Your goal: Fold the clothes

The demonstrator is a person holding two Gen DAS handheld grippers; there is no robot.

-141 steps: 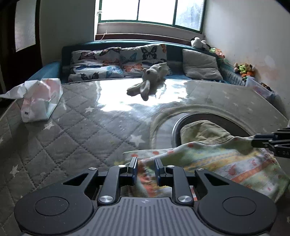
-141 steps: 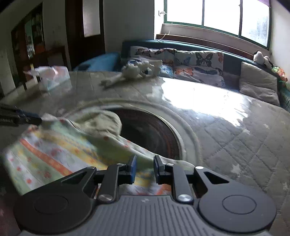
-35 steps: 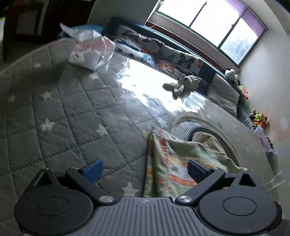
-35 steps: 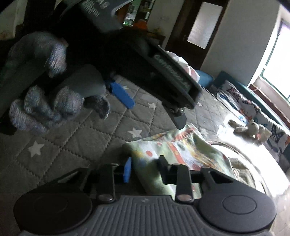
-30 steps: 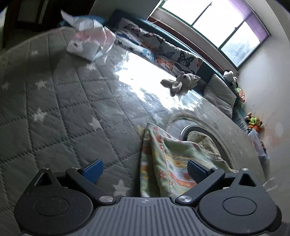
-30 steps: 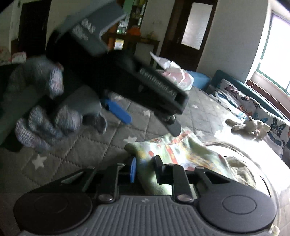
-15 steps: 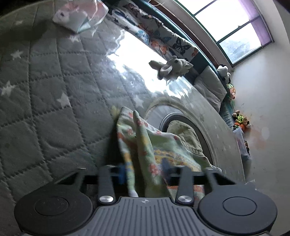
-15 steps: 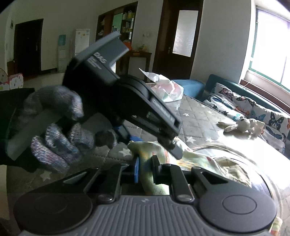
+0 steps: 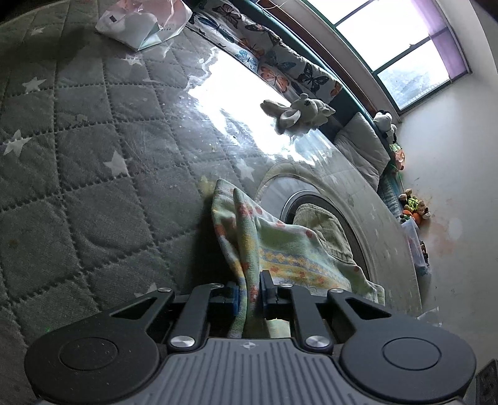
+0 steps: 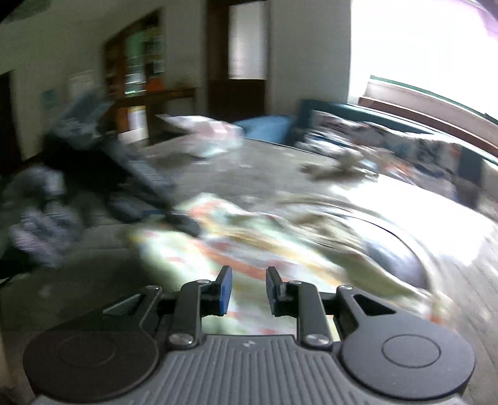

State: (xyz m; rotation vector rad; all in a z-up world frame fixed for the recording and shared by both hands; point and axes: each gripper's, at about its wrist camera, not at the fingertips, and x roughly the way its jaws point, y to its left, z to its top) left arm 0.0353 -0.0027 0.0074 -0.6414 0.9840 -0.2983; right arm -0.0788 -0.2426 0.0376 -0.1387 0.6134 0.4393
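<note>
A light green printed garment (image 9: 274, 243) with orange and yellow bands lies on the quilted grey surface. My left gripper (image 9: 249, 296) is shut on a doubled edge of it, and the cloth rises in a fold between the pads. A plain olive garment (image 9: 323, 224) lies under it. In the blurred right wrist view the printed garment (image 10: 249, 249) spreads ahead. My right gripper (image 10: 246, 291) hangs over it with jaws a little apart and nothing between them. The left gripper's body (image 10: 133, 174) and the gloved hand show at the left.
A grey star-quilted cover (image 9: 77, 155) spans the surface, with a dark round recess (image 9: 289, 205). A plush rabbit (image 9: 295, 113) lies farther back, a white-pink bag (image 9: 140, 18) at the far left. Butterfly cushions (image 9: 280, 65) and a grey pillow (image 9: 361, 146) line the back.
My left gripper closed on the garment's folded edge and lifted it. My right gripper let go, opened slightly and swung fast to the right over the cloth.
</note>
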